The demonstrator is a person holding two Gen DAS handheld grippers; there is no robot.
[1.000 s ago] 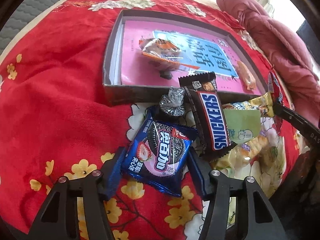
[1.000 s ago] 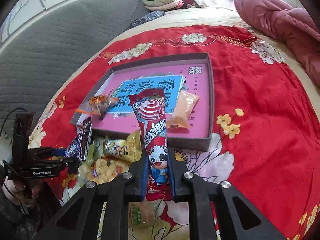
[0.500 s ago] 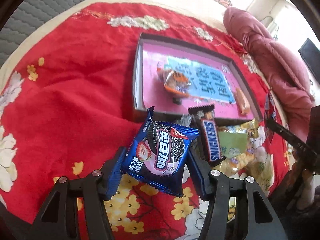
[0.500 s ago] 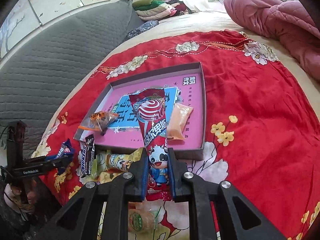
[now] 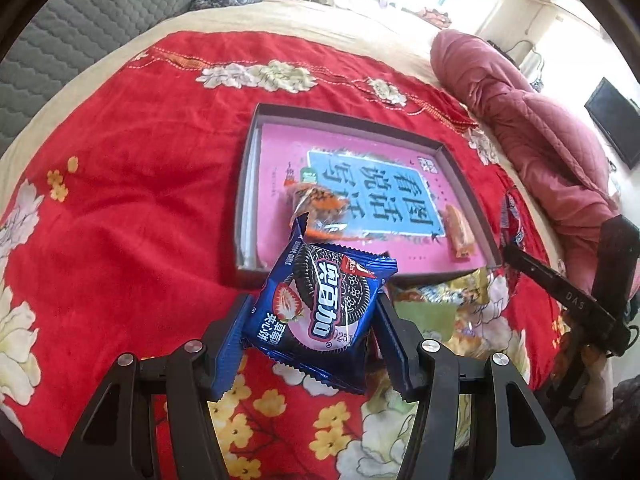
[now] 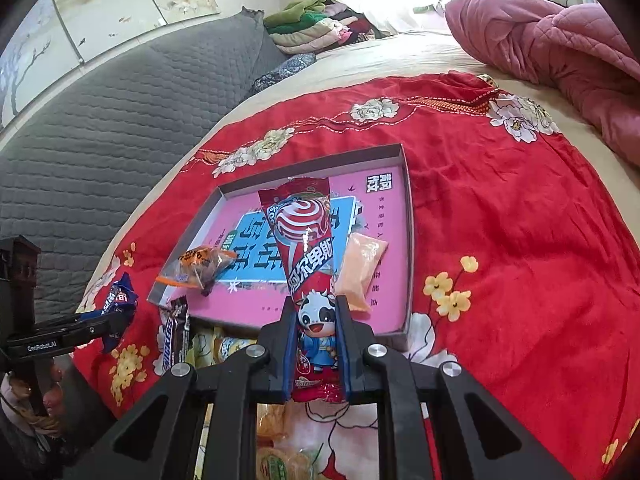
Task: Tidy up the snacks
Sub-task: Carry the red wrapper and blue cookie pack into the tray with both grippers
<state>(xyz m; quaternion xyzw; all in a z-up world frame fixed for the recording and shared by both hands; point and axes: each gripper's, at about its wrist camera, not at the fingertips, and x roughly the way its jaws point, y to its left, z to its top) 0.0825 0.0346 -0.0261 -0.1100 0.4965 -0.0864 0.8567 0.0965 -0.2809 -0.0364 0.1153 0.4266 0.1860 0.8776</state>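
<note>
1. Right now the left gripper (image 5: 310, 330) is clamped on a blue Oreo pack (image 5: 320, 304) — held in the air above the red floral cloth (image 5: 132, 184), just short of the near wall of the box.
2. Right gripper (image 6: 316, 344) fingers narrow, pinching the lower end of a red cone-shaped candy pack (image 6: 306, 248) with a cartoon cow; the pack sticks up and forward over the box.
3. Shallow dark box (image 6: 409, 216) sits on the cloth, pink-and-blue printed sheet (image 5: 372, 196) lining its floor.
4. Inside the box — an orange-and-clear wrapped snack (image 6: 200, 266) at its left side, a pale orange sachet (image 6: 362, 270) toward the right.
5. Snickers bar (image 6: 174, 334) lies outside the box against its near left corner, beside a heap of yellow snack bags (image 5: 448, 292) on the cloth.
6. Pink quilt (image 6: 552, 52) bunched at the far right, grey quilted cushion (image 6: 100, 120) on the left.
</note>
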